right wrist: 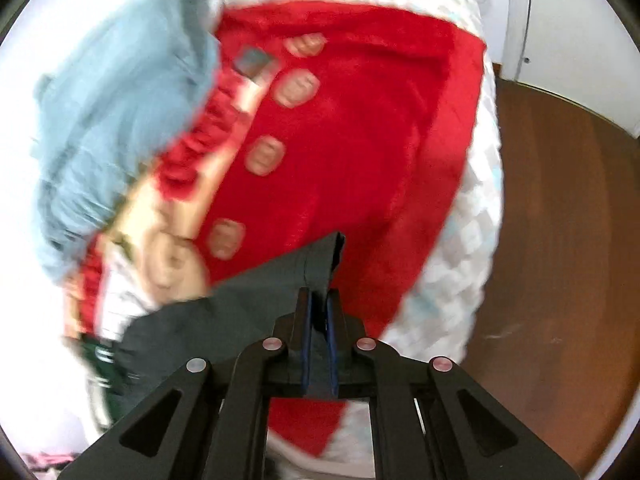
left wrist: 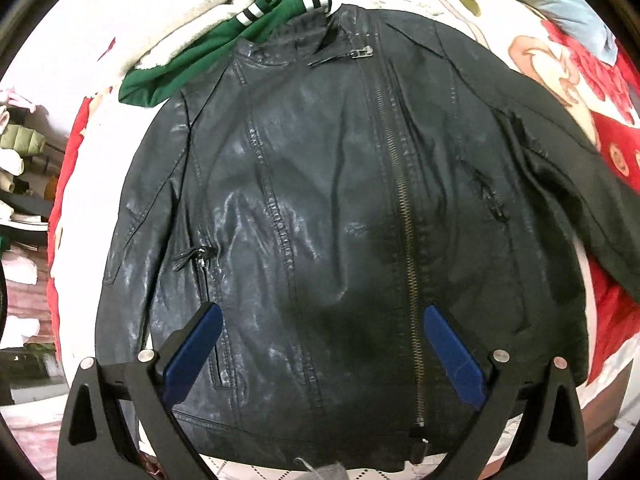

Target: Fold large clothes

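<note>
A black leather jacket point(left wrist: 328, 208) lies flat, front up and zipped, on a bed with a red and white floral cover point(left wrist: 612, 320). Its collar points away from me and its right sleeve point(left wrist: 592, 200) stretches out to the right. My left gripper point(left wrist: 320, 312) is open and empty, hovering above the jacket's lower front near the hem. In the blurred right wrist view my right gripper point(right wrist: 319, 300) is shut on the cuff end of the jacket's dark sleeve point(right wrist: 316, 260), held above a red garment point(right wrist: 360, 140).
A green garment with striped trim point(left wrist: 208, 64) and a white fleece point(left wrist: 192, 4) lie beyond the collar. A light blue cloth point(right wrist: 120, 120) sits at the bed's far side. Brown wooden floor point(right wrist: 560, 260) shows past the bed's right edge. Piled clothes point(left wrist: 20, 152) stand at the left.
</note>
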